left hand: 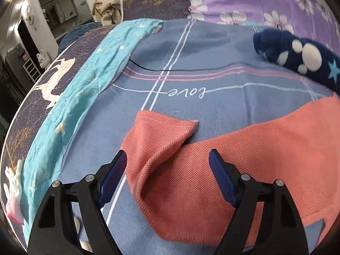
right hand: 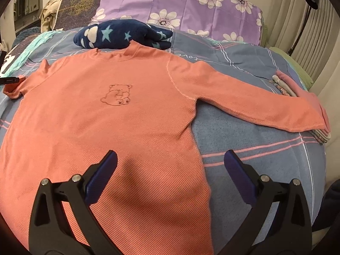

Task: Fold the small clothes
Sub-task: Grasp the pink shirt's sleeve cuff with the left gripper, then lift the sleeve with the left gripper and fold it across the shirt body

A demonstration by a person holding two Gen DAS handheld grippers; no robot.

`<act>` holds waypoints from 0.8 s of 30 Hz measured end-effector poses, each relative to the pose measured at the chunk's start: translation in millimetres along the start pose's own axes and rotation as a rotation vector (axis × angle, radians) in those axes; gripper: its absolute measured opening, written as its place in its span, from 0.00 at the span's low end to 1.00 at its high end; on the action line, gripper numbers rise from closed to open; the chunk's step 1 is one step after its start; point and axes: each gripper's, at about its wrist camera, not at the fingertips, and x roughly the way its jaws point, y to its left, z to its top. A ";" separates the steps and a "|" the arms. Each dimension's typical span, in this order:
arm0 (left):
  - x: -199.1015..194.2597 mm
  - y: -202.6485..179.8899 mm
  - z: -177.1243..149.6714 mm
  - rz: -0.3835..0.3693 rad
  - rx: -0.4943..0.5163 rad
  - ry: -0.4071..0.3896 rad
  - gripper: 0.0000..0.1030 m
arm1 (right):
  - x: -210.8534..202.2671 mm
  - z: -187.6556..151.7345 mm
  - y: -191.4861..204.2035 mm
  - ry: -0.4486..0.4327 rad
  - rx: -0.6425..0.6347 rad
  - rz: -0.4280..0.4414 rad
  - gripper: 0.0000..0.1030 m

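A salmon long-sleeved shirt (right hand: pixel 106 127) with a stitched bear (right hand: pixel 118 94) lies flat and face up on the blue bedsheet (right hand: pixel 244 131). One sleeve (right hand: pixel 255 104) stretches out to the right. The other sleeve (left hand: pixel 161 131) is bunched and folded over, shown close up in the left wrist view. My left gripper (left hand: pixel 167 152) hovers over that bunched sleeve, open, with cloth below its gap and neither pad pressing on it. Above the shirt's lower side edge my right gripper (right hand: pixel 171 152) stands open and holds nothing.
A navy fleece garment (right hand: pixel 121 35) with stars and paw prints lies just beyond the collar. A stack of folded clothes (right hand: pixel 297 97) sits under the outstretched cuff at the right. A teal cloth (left hand: pixel 85 74) runs along the bed's left side. Purple floral pillow (right hand: pixel 180 6) behind.
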 end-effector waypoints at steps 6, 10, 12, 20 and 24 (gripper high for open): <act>21.2 -5.8 0.8 0.023 0.045 0.061 0.39 | -0.4 9.0 -2.8 0.005 0.024 0.024 0.98; 26.1 -2.9 1.5 0.044 0.037 0.055 0.03 | -11.1 13.8 -4.1 -0.036 0.021 0.011 0.98; 26.0 0.8 1.9 0.039 0.016 0.043 0.02 | -12.1 14.3 -5.9 -0.036 0.031 0.011 0.98; -27.7 -4.2 13.7 -0.021 0.004 -0.121 0.02 | -6.5 14.2 -2.0 -0.020 0.039 0.040 0.98; -71.6 -34.4 18.8 -0.124 0.069 -0.221 0.02 | -8.3 13.8 0.8 -0.027 0.038 0.054 0.98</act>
